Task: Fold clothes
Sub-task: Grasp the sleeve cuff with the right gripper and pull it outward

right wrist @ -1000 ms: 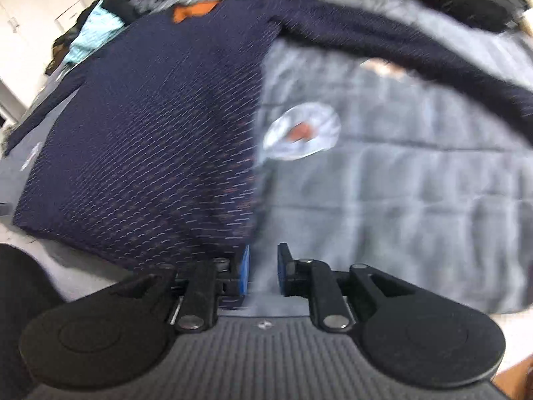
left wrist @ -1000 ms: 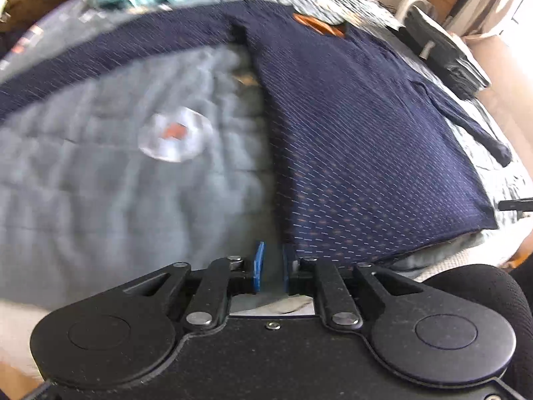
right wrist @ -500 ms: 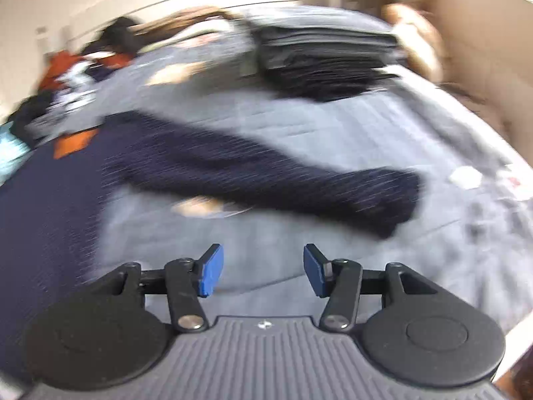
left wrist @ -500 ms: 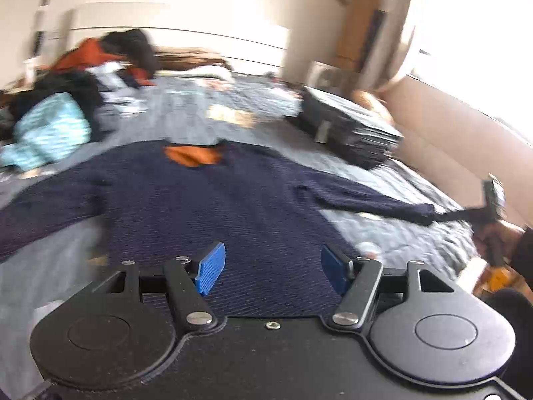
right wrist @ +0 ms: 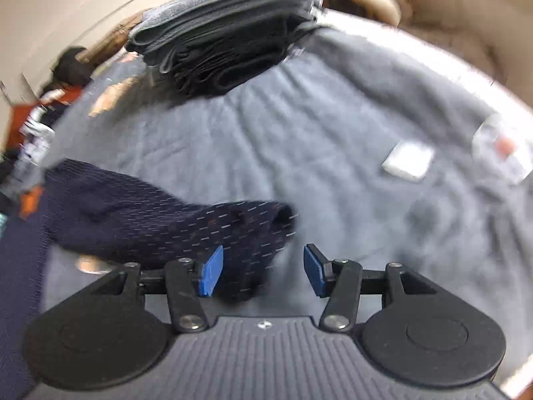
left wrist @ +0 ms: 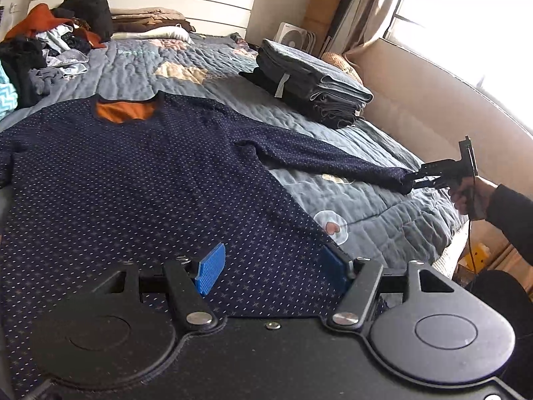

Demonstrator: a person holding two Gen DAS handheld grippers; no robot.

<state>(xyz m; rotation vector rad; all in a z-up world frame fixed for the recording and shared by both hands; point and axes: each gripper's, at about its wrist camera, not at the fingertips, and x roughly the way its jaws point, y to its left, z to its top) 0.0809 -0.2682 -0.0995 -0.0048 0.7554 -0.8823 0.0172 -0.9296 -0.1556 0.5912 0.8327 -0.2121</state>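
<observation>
The right wrist view is motion-blurred, the sweater runs off the left wrist view's left edge, its hem hides behind the gripper body, and the clothes pile is cut off.

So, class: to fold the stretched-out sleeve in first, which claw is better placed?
Right. The right claw is open at the sleeve cuff, while the left claw hovers open over the sweater hem.
</observation>
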